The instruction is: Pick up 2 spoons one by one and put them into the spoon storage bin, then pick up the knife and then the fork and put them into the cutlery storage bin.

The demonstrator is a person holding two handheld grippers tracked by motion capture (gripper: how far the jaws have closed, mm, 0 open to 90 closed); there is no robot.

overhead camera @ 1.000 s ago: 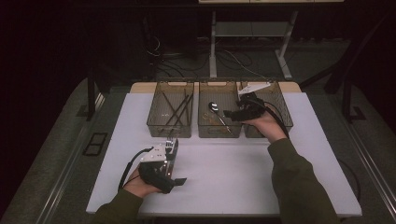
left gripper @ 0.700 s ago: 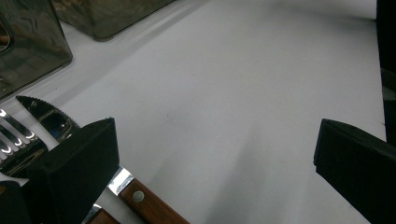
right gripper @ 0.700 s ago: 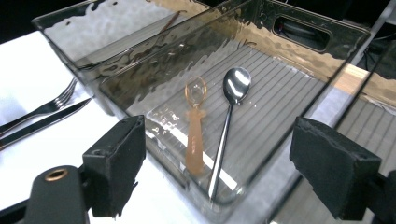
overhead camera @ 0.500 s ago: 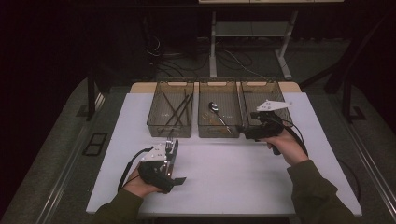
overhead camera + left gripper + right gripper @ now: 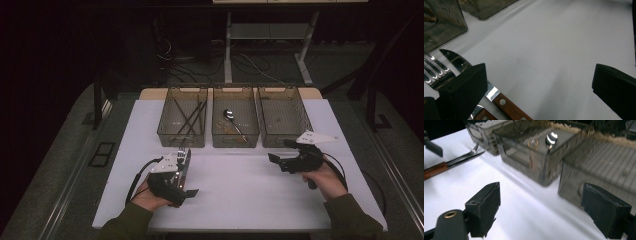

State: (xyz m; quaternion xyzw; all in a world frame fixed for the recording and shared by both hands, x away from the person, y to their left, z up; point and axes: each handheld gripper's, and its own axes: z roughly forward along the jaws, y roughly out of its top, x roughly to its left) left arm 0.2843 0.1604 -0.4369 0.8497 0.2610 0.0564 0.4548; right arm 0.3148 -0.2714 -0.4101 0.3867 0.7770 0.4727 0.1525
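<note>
The right tool (image 5: 280,161), at about 4 o'clock on the white table (image 5: 240,200), has just been opening and now stands wide, nothing between its jaws. The left tool (image 5: 187,175), near 7 o'clock, is also spread wide and empty; a wood-handled knife (image 5: 499,98) and a fork (image 5: 436,73) lie on the table just beside one jaw. Three clear bins (image 5: 235,142) sit at 12 o'clock, the middle one holding a spoon (image 5: 229,114). The room around is dark.

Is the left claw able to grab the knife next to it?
Probably yes. The left claw is open, and the knife lies on the table right beside one jaw, next to the fork, nothing covering it.
</note>
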